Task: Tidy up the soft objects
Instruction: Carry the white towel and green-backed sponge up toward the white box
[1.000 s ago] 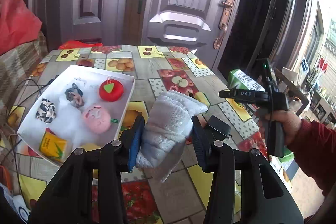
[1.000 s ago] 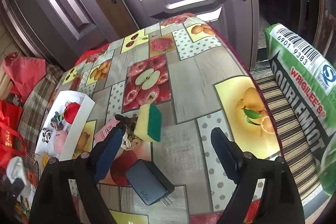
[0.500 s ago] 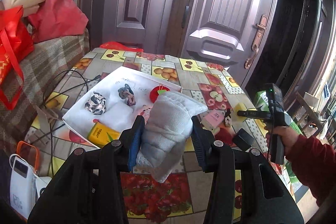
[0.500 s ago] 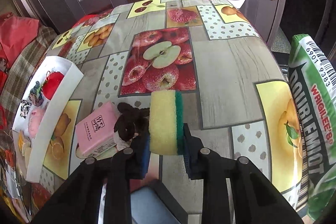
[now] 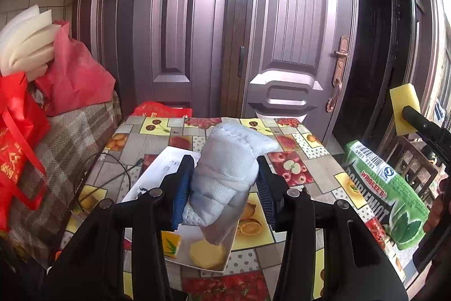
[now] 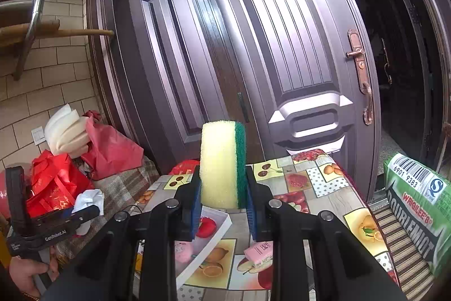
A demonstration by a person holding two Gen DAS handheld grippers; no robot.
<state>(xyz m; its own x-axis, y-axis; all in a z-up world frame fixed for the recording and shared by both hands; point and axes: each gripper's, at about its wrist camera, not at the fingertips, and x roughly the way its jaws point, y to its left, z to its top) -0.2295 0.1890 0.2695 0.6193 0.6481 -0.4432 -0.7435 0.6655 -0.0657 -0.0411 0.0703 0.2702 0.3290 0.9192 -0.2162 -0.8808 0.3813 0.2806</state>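
My left gripper point(image 5: 222, 188) is shut on a rolled pale grey-white sock point(image 5: 225, 174), held in the air above the white tray point(image 5: 169, 160) on the fruit-print table point(image 5: 298, 168). The sock hides most of the tray; a yellow packet point(image 5: 171, 241) and a yellow piece point(image 5: 208, 253) show at its near end. My right gripper point(image 6: 222, 188) is shut on a yellow-and-green sponge point(image 6: 222, 164), lifted upright above the table. The sponge point(image 5: 404, 109) also shows at the right edge of the left wrist view. In the right wrist view the tray point(image 6: 222, 219) holds a red toy point(image 6: 207, 224) and a pink toy point(image 6: 183, 250).
A pink packet point(image 6: 258, 250) lies on the table right of the tray. A large green gum pack point(image 6: 417, 208) stands at the right on a striped seat. Red bags point(image 5: 17, 126) and white foam point(image 5: 25, 41) are piled on a plaid seat at the left. Dark doors point(image 5: 282, 47) stand behind.
The right gripper closed on the sponge and lifted it off the table. The left gripper rose and drew back with the sock, so more of the door shows.
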